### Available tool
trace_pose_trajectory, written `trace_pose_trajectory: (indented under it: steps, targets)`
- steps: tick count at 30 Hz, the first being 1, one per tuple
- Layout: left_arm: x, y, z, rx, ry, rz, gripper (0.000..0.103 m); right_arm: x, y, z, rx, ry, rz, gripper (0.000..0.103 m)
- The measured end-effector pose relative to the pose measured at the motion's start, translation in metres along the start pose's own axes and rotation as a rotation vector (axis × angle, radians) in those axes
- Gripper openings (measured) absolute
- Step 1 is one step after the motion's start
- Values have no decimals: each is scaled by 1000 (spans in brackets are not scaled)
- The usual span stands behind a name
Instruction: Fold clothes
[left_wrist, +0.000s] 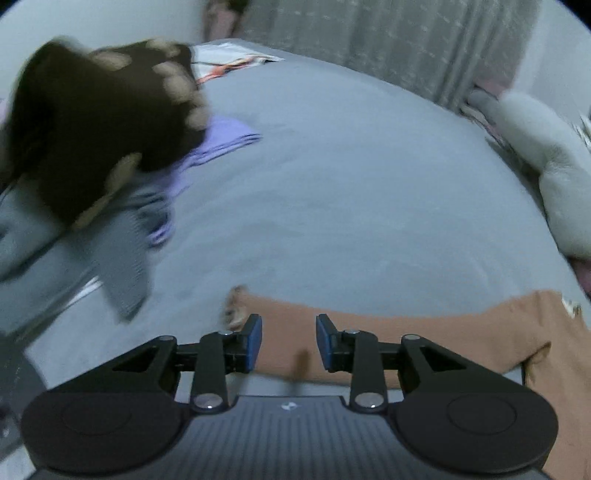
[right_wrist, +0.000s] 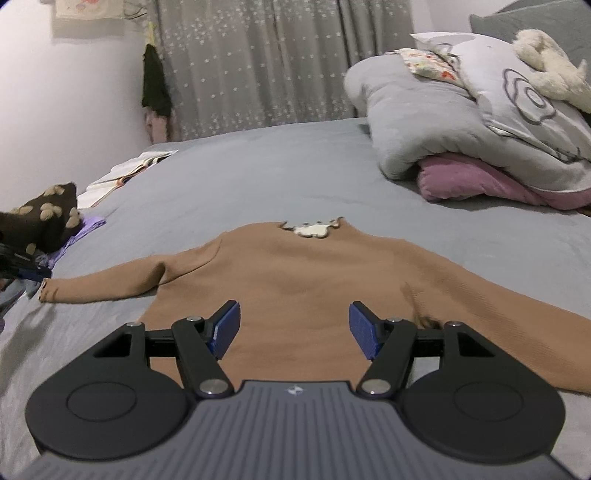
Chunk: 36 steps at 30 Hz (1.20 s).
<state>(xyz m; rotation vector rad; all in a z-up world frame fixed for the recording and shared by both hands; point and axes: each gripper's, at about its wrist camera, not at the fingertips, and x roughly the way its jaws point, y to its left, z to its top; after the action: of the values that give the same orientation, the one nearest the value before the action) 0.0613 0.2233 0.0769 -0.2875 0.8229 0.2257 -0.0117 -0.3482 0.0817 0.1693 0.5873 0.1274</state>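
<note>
Tan sweater (right_wrist: 295, 269): spread flat on grey bedsheet (right_wrist: 288, 177), directly ahead of right gripper (right_wrist: 294, 328) and partly beneath it; body smooth, both sleeves stretched outward, cream collar trim (right_wrist: 312, 229) at far end. Laid open thus, presumably to give clean fold lines.

Sleeve cuff (left_wrist: 236, 310): just beyond left gripper (left_wrist: 289, 341), sleeve running between and under its fingers.

Right gripper: jaws spread wide, holding nothing, poised over hem, likely to take an edge.

Left gripper: jaws apart, nothing pinched, hovering low over sleeve.

Pile of other garments, to left of both tools: brown spotted knit (left_wrist: 99, 122) atop lilac cloth (left_wrist: 221, 136) and grey knit (left_wrist: 122, 254); folded or awaiting folding, undetermined.

Bundled bedding (right_wrist: 461, 122): far right.
</note>
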Motion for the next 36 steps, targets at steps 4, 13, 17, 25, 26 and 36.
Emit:
trace_pose_trajectory:
  steps: [4, 13, 17, 25, 26, 36]
  targets:
    - [10, 14, -9, -44, 4, -51, 47, 3, 6, -1, -16, 3, 3, 67]
    - [13, -13, -15, 25, -153, -53, 6, 3, 18, 2, -34, -4, 5, 67]
    - [-51, 3, -2, -27, -357, -216, 6, 2, 14, 3, -28, -6, -3, 67]
    - [-67, 37, -24, 9, -278, -157, 7, -2, 8, -1, -27, 0, -5, 67]
    - [-65, 47, -22, -14, -281, -129, 7, -3, 8, -2, -30, 3, -4, 67]
    - [-22, 45, -35, -132, -61, -111, 40, 5, 15, -7, -18, 54, 46, 67]
